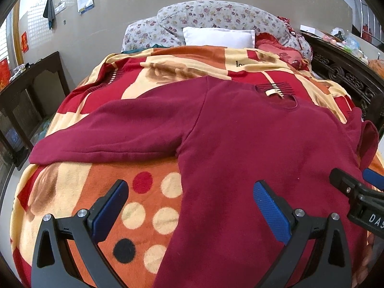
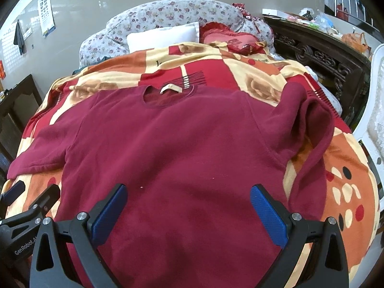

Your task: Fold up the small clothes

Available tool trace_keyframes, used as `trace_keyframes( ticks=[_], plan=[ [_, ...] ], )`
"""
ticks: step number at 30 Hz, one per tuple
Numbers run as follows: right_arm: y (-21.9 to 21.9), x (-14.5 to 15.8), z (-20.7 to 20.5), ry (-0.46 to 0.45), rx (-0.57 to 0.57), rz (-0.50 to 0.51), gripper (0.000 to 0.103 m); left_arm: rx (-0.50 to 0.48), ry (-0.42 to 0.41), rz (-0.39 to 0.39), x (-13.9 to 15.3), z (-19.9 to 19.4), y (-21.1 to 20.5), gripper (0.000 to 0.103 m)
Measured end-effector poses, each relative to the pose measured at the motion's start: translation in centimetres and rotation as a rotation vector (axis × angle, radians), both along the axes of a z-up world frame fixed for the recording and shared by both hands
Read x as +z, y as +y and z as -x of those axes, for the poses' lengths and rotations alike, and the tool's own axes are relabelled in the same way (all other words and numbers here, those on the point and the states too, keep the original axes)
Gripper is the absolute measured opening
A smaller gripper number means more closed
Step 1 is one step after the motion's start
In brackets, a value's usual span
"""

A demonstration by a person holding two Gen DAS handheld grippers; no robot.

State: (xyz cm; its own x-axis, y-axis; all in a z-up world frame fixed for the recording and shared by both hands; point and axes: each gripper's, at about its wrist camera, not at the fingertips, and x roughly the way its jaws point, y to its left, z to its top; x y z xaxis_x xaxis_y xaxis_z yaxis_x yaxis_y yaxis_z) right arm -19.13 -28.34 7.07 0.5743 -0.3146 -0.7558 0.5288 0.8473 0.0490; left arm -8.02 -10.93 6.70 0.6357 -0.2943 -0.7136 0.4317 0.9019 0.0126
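I am looking across a bed covered by a red, orange and cream patterned fleece blanket, with a white pillow and a floral grey quilt bunched at the head end against a beige wall.

From the left wrist camera, a dark red long-sleeved fleece sweater lies flat on the blanket, neckline toward the pillow, one sleeve stretched out toward the bed's left edge. My left gripper is spread wide and holds nothing; one blue pad sits over the dotted blanket, the other over the sweater's lower body. The right gripper pokes in at the right edge.

From the right wrist camera, the same sweater fills the middle of the bed, its other sleeve crumpled near the right edge. My right gripper gapes wide above the lower body, empty. The left gripper shows at the lower left.
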Motion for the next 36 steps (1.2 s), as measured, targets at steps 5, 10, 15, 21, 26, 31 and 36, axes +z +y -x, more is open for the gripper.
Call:
trace_keyframes(
  ticks=[5,10,15,21,26,31,36],
  plan=[
    [0.3,-0.5,-0.6,0.010,0.019,-0.017,0.103,0.013,0.008,-0.003,-0.5,-0.8,0.2,0.103],
    [0.4,-0.6,-1.1,0.011,0.021,-0.006,0.103,0.028,0.018,0.006,-0.7,-1.4,0.7,0.103],
    [0.6,-0.8,-1.5,0.018,0.019,-0.010,0.103,0.031,0.023,0.001,-0.9,-1.8,0.9,0.103],
    [1.1,-1.2,-2.1,0.030,0.048,-0.013,0.103,0.046,0.031,0.004,-1.0,-2.4,1.7,0.103],
    [1.5,-1.3,-2.7,0.022,0.069,-0.033,0.103,0.097,0.038,0.010,-0.9,-3.9,3.7,0.103],
    [2.1,-1.5,-3.4,0.032,0.085,-0.029,0.103,0.139,0.059,0.019,-1.1,-5.2,5.5,0.103],
    [2.8,-1.4,-3.9,0.036,0.110,-0.022,0.103,0.191,0.069,0.033,-0.8,-6.5,8.7,0.103]
  ],
)
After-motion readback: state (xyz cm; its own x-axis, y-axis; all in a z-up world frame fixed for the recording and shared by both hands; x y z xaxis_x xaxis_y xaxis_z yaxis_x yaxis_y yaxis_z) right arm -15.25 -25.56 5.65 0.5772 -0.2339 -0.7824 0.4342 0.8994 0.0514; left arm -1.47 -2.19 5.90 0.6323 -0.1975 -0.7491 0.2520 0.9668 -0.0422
